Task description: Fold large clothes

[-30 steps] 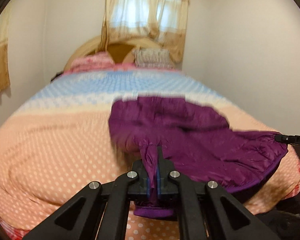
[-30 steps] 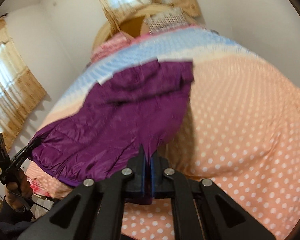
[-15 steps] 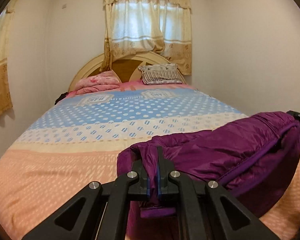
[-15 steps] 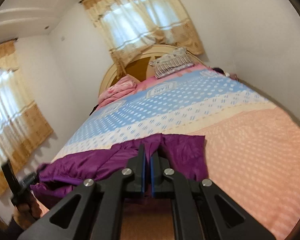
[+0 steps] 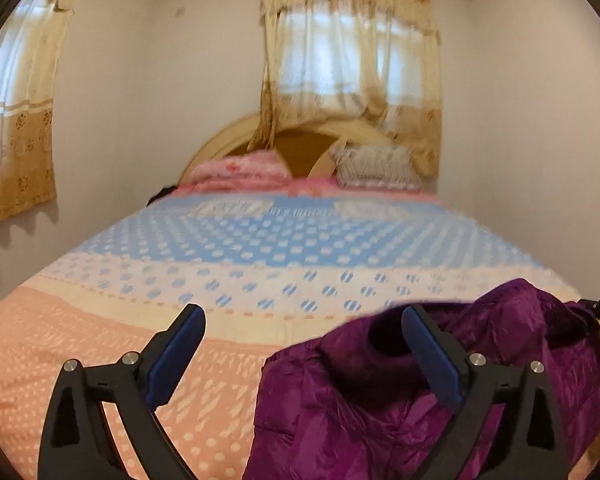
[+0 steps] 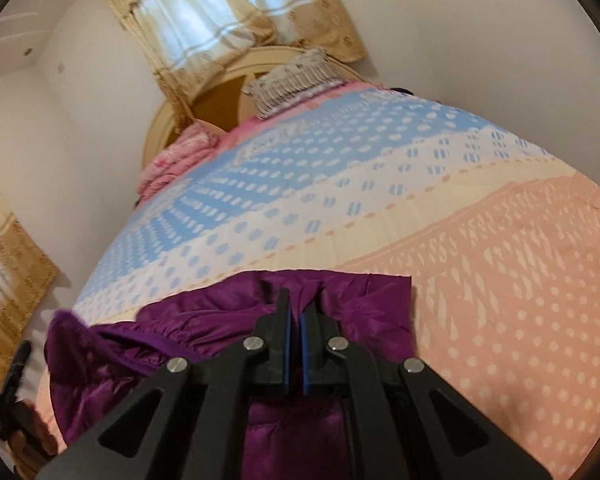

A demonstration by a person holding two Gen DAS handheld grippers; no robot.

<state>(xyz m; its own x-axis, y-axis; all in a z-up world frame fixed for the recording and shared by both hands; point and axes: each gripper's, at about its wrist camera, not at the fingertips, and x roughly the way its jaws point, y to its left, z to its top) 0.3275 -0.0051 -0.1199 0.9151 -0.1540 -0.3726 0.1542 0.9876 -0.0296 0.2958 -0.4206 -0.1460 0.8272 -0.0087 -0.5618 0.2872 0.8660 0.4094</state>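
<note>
Left claw (image 5: 302,354) wide, empty; purple jacket (image 5: 380,412) bunched on the bed (image 5: 100,360), under its right finger. Right claw (image 6: 294,344) narrow, pinching a jacket fold. Risk: one-sided pull skews the fold, slick fabric slips. Pillows (image 5: 376,168) well ahead, nothing blocking.

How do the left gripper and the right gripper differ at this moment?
The left gripper is wide open and holds nothing; the right gripper is nearly shut, with the purple jacket around its tips. The left one's right finger stands against the jacket; its other finger is over the bedspread. Both have black arms and blue pads.
</note>
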